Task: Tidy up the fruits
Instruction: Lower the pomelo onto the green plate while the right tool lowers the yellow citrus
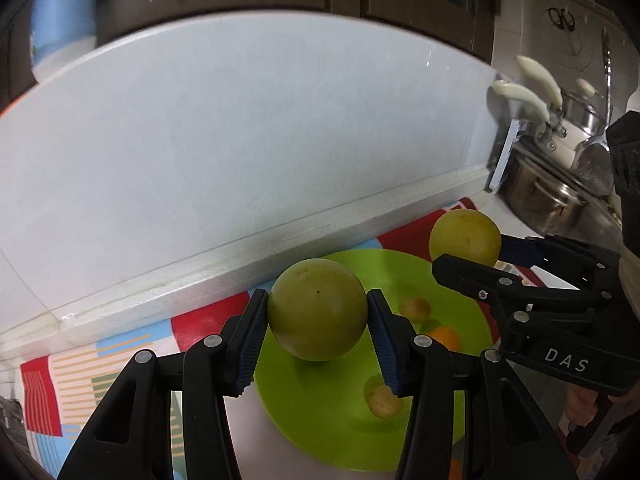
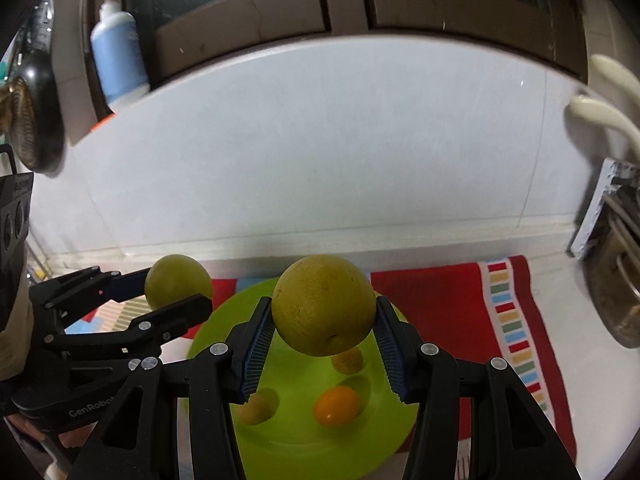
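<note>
My left gripper [image 1: 317,334] is shut on a round green fruit [image 1: 317,309] and holds it above the lime-green plate [image 1: 320,420]. My right gripper [image 2: 323,340] is shut on a yellow-green fruit [image 2: 323,304] above the same plate [image 2: 296,436]. Each gripper shows in the other view: the right one [image 1: 466,248] with its fruit [image 1: 464,236], the left one [image 2: 176,292] with its fruit [image 2: 178,280]. On the plate lie two small yellowish fruits [image 2: 348,360] [image 2: 258,406] and a small orange one [image 2: 336,406].
The plate rests on a colourful patterned mat [image 2: 460,320] on a white counter against a white tiled wall [image 2: 320,152]. Steel pots and cream-handled utensils [image 1: 560,184] stand to the right. A blue pump bottle [image 2: 118,52] sits on the ledge at upper left.
</note>
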